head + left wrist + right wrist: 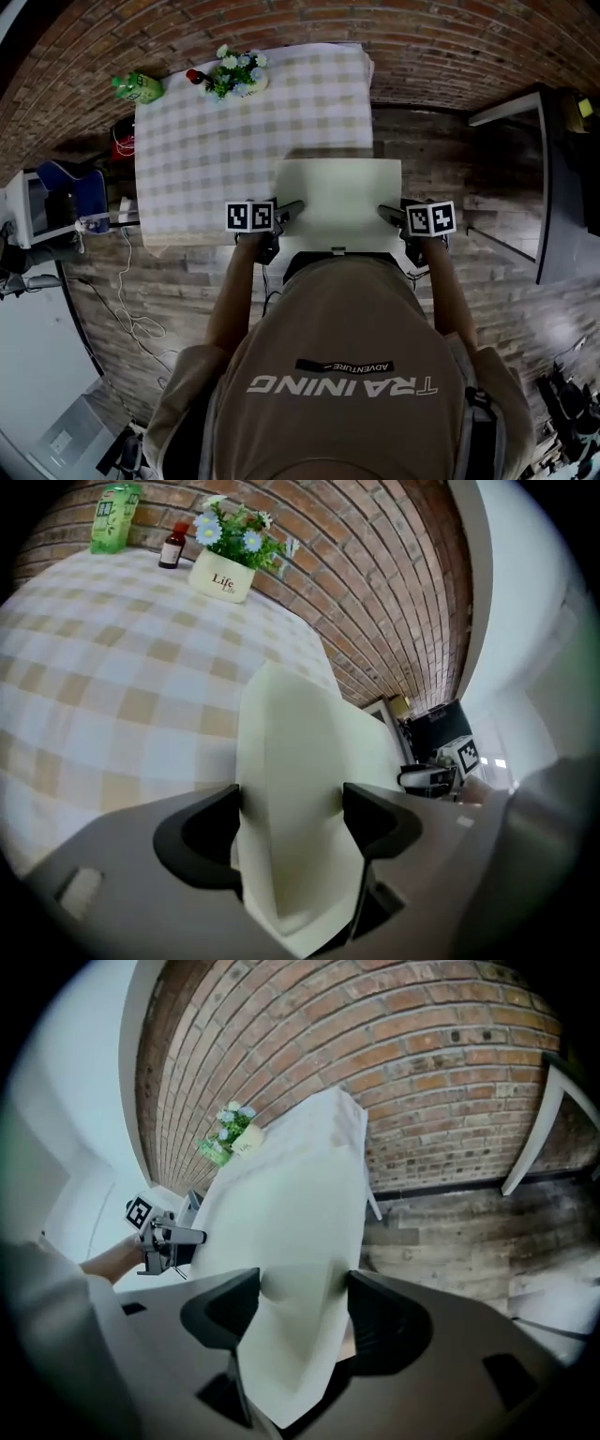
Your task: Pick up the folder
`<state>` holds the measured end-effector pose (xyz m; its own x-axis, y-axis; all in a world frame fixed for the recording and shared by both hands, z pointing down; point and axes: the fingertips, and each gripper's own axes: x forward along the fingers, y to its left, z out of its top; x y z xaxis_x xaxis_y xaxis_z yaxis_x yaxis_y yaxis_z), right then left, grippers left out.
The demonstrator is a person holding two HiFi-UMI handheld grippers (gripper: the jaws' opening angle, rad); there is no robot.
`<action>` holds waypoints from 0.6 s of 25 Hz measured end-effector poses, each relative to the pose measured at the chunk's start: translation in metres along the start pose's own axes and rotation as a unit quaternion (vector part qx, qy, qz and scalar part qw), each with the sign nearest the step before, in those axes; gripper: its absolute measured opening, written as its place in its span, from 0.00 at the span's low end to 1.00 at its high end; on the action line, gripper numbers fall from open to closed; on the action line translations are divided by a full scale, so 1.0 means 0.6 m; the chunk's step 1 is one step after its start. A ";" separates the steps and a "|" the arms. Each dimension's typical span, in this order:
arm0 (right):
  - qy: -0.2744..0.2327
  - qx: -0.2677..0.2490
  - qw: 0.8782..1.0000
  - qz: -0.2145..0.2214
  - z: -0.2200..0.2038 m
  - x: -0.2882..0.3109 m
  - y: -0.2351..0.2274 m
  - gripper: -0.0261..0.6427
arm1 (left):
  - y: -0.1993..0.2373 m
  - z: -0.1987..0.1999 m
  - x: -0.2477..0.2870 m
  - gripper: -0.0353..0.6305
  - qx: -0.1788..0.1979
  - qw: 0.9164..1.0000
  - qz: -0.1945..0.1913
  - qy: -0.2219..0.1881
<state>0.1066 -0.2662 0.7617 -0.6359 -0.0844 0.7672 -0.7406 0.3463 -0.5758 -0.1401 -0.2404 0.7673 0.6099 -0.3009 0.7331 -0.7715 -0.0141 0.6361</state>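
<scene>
A pale cream folder (337, 192) lies at the near right corner of the checked-cloth table (216, 141), reaching past the cloth's right edge. My left gripper (296, 210) is at the folder's near left corner and my right gripper (384, 214) at its near right corner. In the left gripper view the folder (286, 761) runs between the wide-apart jaws of the left gripper (291, 808), bowed upward. The right gripper view shows the same: the folder (291, 1222) sits between the spread jaws of the right gripper (302, 1297). Both grippers stand open around the folder's edge.
At the table's far edge stand a white flower pot (234, 75), a small brown bottle (195, 76) and a green carton (139, 87). A blue chair (66, 192) and cables lie to the left. Dark furniture (567, 178) stands on the right, a brick wall behind.
</scene>
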 end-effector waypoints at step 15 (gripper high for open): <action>-0.011 0.012 1.000 0.022 0.011 0.010 -0.028 0.44 | -0.001 0.009 0.034 0.59 -0.027 0.999 -0.029 0.028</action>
<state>0.1138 -0.2784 0.7737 -0.6727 -0.0893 0.7345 -0.7164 0.3269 -0.6163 -0.1280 -0.2515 0.7804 0.6641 -0.2466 0.7058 -0.7244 0.0215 0.6891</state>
